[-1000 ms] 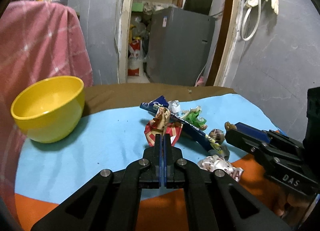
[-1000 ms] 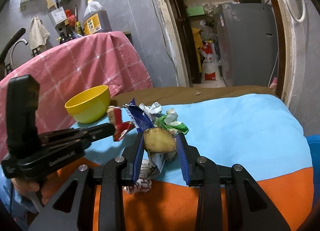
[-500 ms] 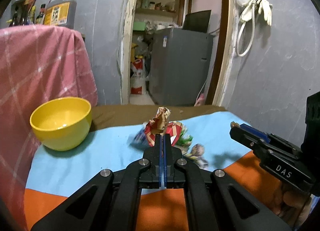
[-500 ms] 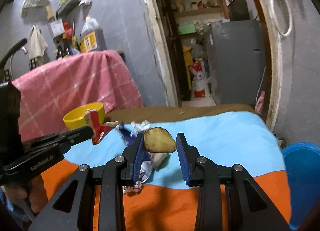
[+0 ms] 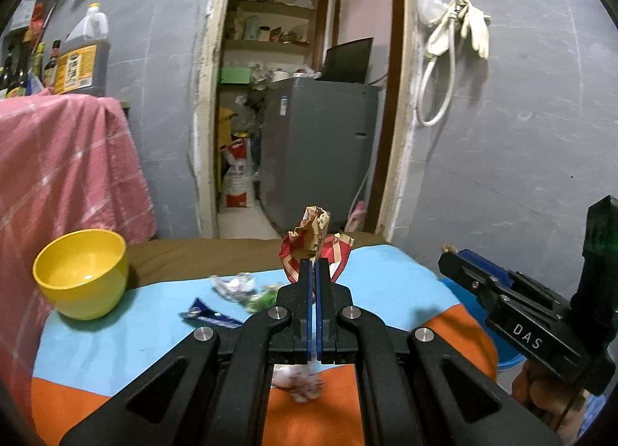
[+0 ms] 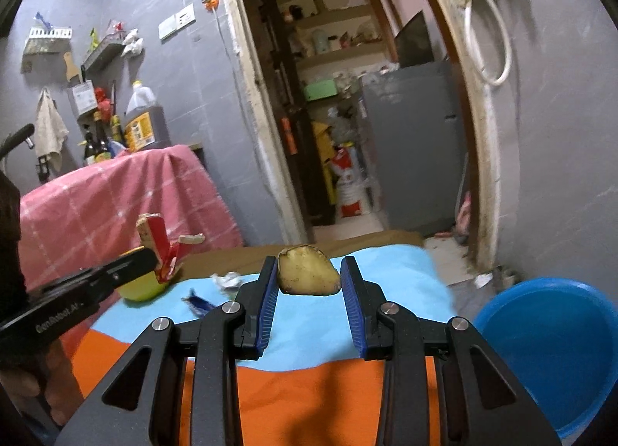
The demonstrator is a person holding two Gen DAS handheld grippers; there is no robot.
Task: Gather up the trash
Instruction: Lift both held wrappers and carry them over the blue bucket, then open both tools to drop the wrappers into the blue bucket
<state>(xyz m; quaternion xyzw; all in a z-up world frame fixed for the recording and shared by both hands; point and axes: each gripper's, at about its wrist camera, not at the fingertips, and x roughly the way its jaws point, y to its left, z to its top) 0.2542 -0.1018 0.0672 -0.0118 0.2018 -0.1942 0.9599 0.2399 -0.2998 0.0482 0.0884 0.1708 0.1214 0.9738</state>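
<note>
The left gripper [image 5: 313, 272] is clamped tight on a crumpled red wrapper [image 5: 314, 249] sticking up past its tips: light, limp, best pinched by a fold. The right gripper [image 6: 309, 278] squeezes a potato piece [image 6: 308, 271] between its pads, probably firm but slick, so a mid-body hold suits it.

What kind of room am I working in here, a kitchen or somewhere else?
Most likely a small home kitchen. Oil and sauce bottles stand at the back, a grey fridge sits in the shelved pantry past the doorway, and a yellow bowl rests on the cloth-covered table.

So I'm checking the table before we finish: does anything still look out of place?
Yes: a blue wrapper, crumpled foil and a white scrap still litter the cloth.
</note>
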